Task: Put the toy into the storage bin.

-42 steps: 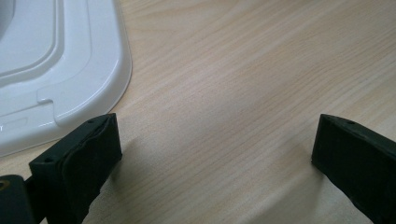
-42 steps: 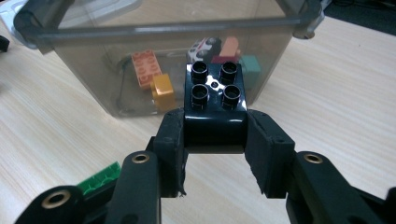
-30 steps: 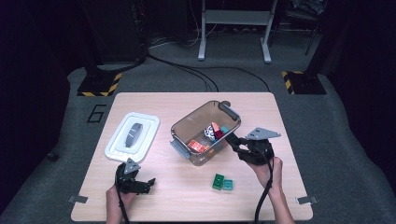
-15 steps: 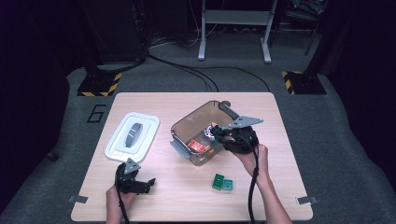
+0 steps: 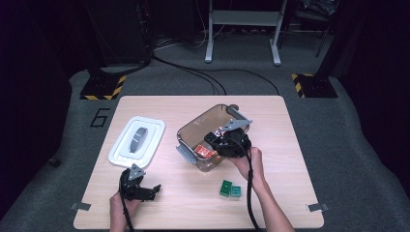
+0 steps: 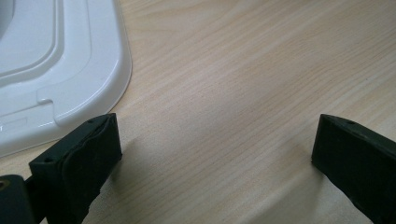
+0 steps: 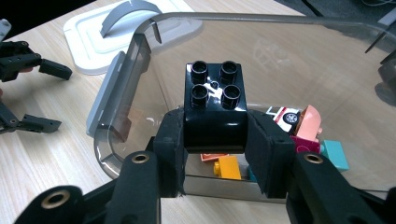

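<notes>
My right gripper (image 7: 215,140) is shut on a black four-stud brick (image 7: 215,109), held studs-up above the near part of a clear smoky container (image 7: 140,42). From above, the right gripper (image 5: 218,141) hangs over the container (image 5: 193,123). Several bricks lie inside: an orange one (image 7: 228,167), a pink one (image 7: 306,123) and a teal one (image 7: 335,155). My left gripper (image 5: 150,191) rests open on the table near the front edge, nothing between its jaws (image 6: 215,140). It also shows in the right gripper view, left gripper (image 7: 46,95).
A white lid (image 5: 138,140) with a grey handle lies left of the container; its corner (image 6: 56,60) sits just beyond my left gripper. Two green bricks (image 5: 230,188) lie on the table in front of the container. Cables and stand legs are on the floor beyond.
My right gripper has moved left with the black brick, from beside the container's right end to over the container. The left gripper has stayed put.
</notes>
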Motion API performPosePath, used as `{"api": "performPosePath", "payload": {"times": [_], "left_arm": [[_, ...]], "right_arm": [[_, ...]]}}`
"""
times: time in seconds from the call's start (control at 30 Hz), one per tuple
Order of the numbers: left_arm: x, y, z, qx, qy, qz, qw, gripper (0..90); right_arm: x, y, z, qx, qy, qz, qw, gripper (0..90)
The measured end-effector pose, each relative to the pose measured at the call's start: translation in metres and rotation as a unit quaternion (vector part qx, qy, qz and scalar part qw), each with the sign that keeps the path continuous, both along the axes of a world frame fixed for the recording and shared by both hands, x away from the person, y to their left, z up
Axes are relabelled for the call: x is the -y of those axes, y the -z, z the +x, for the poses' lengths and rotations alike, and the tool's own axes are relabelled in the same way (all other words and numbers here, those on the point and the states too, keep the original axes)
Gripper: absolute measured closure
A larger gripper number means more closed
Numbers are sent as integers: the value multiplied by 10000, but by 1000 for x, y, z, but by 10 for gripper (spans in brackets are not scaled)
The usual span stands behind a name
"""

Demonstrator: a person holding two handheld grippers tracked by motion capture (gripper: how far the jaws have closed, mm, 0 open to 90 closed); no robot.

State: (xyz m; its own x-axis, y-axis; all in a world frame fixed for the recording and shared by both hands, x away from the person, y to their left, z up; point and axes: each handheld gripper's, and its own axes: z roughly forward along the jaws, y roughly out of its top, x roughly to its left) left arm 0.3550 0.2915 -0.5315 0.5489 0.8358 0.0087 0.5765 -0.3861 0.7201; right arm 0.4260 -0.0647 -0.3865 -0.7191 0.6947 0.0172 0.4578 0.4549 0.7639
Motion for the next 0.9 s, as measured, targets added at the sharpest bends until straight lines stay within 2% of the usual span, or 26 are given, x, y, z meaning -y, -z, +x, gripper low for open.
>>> {"api": "performPosePath", "payload": {"times": [0.27, 0.57, 0.73, 0.9], "left_arm": [[0, 0, 0, 0, 15, 11, 10000, 14], [0, 0, 0, -1, 0, 1, 10000, 14], [0, 0, 0, 3, 3, 4, 10000, 15], [0, 0, 0, 2, 0, 3, 10000, 14]], "right_arm": [[-1, 3, -1, -169, -16, -90, 9998, 589], [-1, 5, -4, -206, -107, -177, 9996, 577], [0, 4, -6, -223, -80, -155, 9996, 502], [5, 1, -12, -104, 32, -61, 9999, 319]]}}
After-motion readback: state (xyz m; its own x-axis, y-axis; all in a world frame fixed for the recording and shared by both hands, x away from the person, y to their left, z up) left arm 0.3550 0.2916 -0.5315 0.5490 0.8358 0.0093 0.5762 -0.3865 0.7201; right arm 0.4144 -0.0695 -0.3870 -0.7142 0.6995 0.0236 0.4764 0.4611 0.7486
